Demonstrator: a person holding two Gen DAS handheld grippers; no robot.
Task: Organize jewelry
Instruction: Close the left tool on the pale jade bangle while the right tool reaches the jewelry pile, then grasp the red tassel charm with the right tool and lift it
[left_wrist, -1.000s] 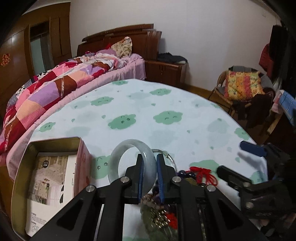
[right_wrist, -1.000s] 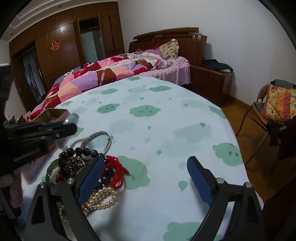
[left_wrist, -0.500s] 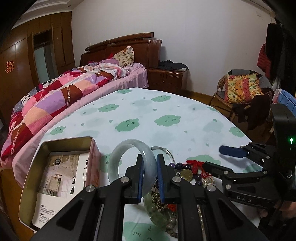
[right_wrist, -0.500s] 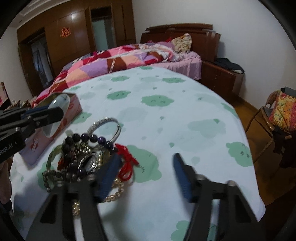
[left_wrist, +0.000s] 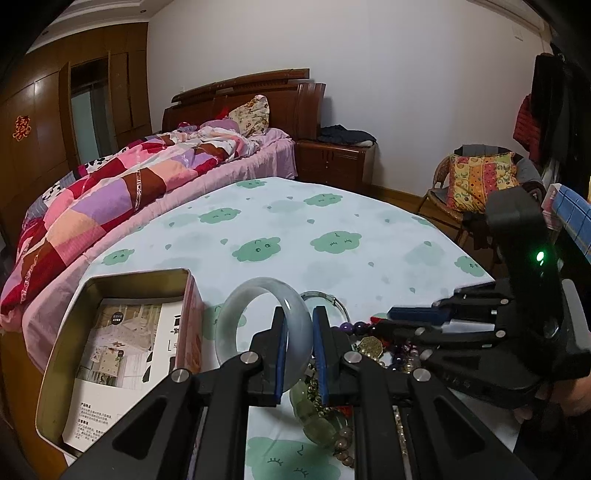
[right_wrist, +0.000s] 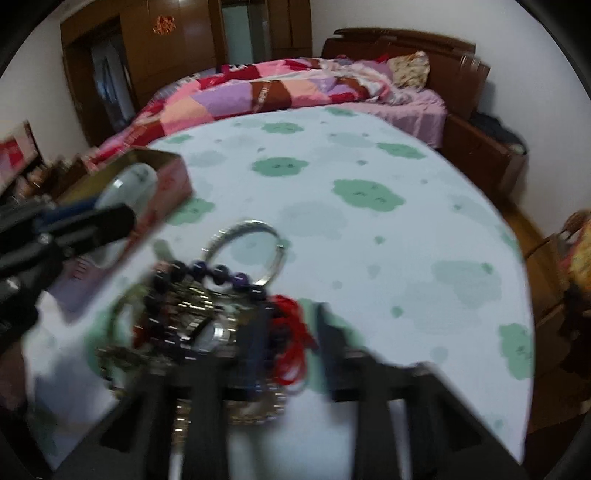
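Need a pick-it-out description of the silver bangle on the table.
On the cloud-print tablecloth, find the jewelry heap beside the open tin box. The silver bangle lies flat at the heap's far edge. It is the only thin bare metal ring; its neighbours are beads and red cord.

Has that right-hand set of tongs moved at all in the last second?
Yes. In the left wrist view the right tongs have slid leftward over the cloud-print tablecloth onto the jewelry pile, their jaws closing around the red cord.
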